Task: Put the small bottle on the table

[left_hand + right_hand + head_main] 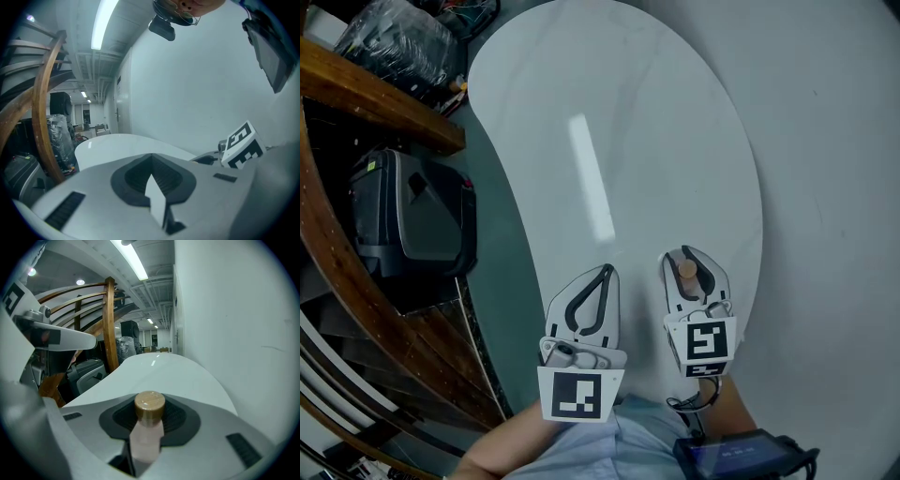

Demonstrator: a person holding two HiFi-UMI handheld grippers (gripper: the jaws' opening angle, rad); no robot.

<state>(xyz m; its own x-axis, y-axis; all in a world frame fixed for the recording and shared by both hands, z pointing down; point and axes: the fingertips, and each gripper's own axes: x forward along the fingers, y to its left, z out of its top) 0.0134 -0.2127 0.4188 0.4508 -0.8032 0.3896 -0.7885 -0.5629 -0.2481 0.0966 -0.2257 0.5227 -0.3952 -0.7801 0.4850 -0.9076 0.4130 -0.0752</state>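
The right tongs [689, 255] pinch the small bottle [148, 425] by its pale body, cap up, long axis roughly upright, above the bench [581, 112] near its 5 o'clock edge; the left tongs [606, 272], pressed together and empty, hover at the bottle's 9 o'clock

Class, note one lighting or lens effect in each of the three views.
Head view: a long glare streak lies on the table. Left gripper view: fisheye bending, dark corners, ceiling light blown out. Right gripper view: same bending; the bottle looks soft, very near the lens.
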